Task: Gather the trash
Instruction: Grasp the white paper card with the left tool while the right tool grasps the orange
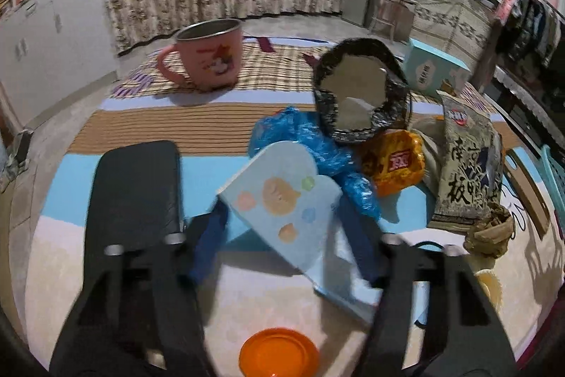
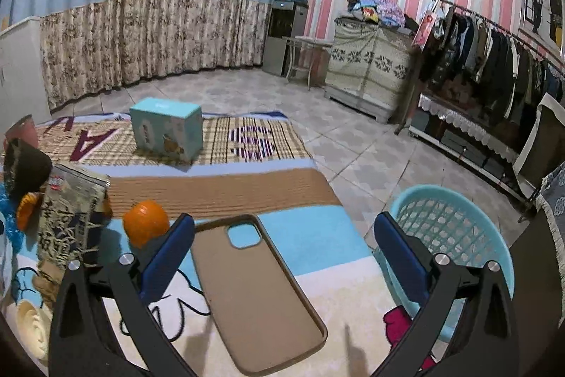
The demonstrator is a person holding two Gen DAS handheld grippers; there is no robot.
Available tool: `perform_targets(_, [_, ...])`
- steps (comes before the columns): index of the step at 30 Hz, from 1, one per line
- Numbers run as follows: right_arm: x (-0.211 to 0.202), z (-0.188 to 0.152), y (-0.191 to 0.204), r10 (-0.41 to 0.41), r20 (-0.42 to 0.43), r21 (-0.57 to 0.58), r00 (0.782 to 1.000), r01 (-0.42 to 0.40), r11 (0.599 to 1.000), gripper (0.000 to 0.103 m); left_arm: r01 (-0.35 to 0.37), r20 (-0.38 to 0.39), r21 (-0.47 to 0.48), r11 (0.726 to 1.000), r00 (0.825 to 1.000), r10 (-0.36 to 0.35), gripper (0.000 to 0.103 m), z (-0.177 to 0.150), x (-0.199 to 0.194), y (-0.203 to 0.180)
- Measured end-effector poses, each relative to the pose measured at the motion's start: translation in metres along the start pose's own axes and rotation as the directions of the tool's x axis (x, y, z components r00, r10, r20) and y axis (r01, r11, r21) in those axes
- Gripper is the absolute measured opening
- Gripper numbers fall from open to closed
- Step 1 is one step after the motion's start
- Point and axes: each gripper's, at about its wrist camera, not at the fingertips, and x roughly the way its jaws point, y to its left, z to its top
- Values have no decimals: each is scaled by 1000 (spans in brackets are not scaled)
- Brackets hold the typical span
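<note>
In the left wrist view my left gripper holds a pale blue carton with pastel dots, tilted, with a blue pad pressing on each side of it. Just beyond it lies a trash heap: a blue plastic bag, a black foil-lined bowl, an orange wrapper, a printed snack bag and crumpled brown paper. My right gripper stands open above a brown phone case, holding nothing. A teal mesh basket stands on the floor to its right.
A pink mug, a black phone and an orange lid lie on the striped mat. An orange sits left of the phone case. A teal box stands at the back. A clothes rack lines the right wall.
</note>
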Motion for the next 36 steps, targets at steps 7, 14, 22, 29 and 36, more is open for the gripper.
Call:
perform_targets(7, [11, -4, -6, 10, -26, 15, 1000, -9, 1000, 99, 43, 44, 40, 998, 998, -45, 23, -1, -10, -8])
perform_targets(14, [20, -9, -9, 41, -62, 11, 997, -40, 999, 99, 72, 81, 44, 996, 994, -75, 12, -2, -28, -13])
perform_targets(22, [28, -14, -2, 115, -106, 14, 988, -114, 993, 99, 84, 135, 26, 996, 987, -87, 8, -3, -60, -16])
perform_targets(29, [34, 0, 51, 222, -109, -60, 969, -230, 971, 99, 94, 186, 41, 995, 977, -100, 8, 7, -84, -16])
perform_targets(36, [54, -11, 97, 268, -197, -164, 943, -301, 939, 74, 63, 199, 66, 996, 977, -75, 7, 20, -93, -13])
